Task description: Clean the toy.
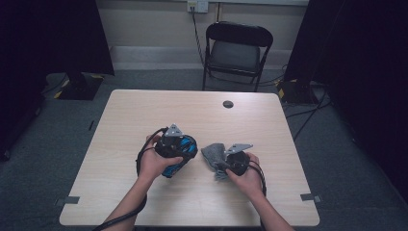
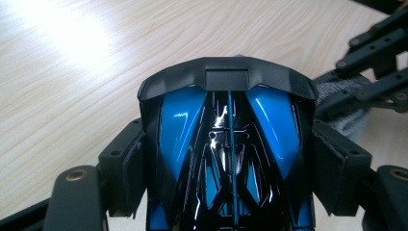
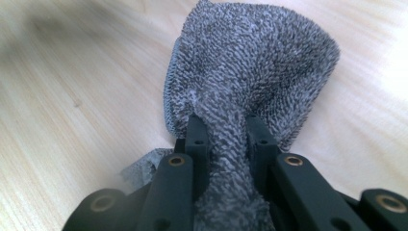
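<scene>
A glossy blue and black shell, shaped like a toy car body (image 2: pixel 226 134), sits between the pads of my left gripper (image 2: pixel 233 163), which is shut on its two sides. From above, the left gripper (image 1: pixel 177 147) holds this shell (image 1: pixel 185 150) just over the table's middle. My right gripper (image 3: pixel 226 130) is shut on a bunched fold of a grey terry cloth (image 3: pixel 250 62), and the rest of the cloth fans out beyond the jaws. In the high view the right gripper (image 1: pixel 226 163) and the cloth (image 1: pixel 212 153) are just right of the shell. The cloth (image 2: pixel 346 120) lies close beside the shell.
The light wooden table (image 1: pixel 144 110) has a round cable hole (image 1: pixel 228 104) near its far edge and tape marks at its near corners (image 1: pixel 71 199). A black folding chair (image 1: pixel 237 50) stands behind the table, with cables on the floor.
</scene>
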Available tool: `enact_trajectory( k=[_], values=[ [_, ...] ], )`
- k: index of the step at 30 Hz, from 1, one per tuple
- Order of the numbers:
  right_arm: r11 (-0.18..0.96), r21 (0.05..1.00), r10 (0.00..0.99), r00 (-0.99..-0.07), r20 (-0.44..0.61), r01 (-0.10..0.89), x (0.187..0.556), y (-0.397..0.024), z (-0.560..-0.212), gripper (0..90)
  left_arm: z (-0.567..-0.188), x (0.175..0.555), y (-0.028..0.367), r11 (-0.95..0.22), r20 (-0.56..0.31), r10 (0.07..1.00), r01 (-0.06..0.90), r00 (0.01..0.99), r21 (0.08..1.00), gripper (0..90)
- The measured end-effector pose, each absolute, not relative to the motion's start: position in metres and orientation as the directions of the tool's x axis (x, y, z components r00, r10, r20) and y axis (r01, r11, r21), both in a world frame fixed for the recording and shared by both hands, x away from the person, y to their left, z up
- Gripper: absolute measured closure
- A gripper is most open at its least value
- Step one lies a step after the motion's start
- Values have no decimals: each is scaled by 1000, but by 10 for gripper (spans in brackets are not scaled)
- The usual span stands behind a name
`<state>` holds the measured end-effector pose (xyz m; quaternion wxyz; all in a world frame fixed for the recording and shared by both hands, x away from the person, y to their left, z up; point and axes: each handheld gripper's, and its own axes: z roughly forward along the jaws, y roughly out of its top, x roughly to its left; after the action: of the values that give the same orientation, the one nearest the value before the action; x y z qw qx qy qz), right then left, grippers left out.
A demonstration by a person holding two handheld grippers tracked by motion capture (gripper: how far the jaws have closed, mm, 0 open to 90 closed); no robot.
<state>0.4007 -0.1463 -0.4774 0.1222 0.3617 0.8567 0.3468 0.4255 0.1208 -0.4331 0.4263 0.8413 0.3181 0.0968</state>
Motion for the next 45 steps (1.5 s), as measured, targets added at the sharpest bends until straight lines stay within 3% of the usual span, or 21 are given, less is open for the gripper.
enact_trajectory(
  k=[9,15,25,45],
  values=[
    [431,750,700,-710,72,502,425,-154,-430,765,-435,416,119,-434,-118,592,439,797,787,256],
    [498,749,609,-791,56,436,436,-132,-404,764,-431,413,115,-448,-108,567,416,816,791,256],
    [554,735,508,-858,74,392,433,-105,-408,764,-434,414,122,-454,-107,572,422,813,785,255],
    [550,755,448,-889,93,357,417,-109,-412,764,-435,419,134,-448,-83,618,436,782,780,255]
  ],
)
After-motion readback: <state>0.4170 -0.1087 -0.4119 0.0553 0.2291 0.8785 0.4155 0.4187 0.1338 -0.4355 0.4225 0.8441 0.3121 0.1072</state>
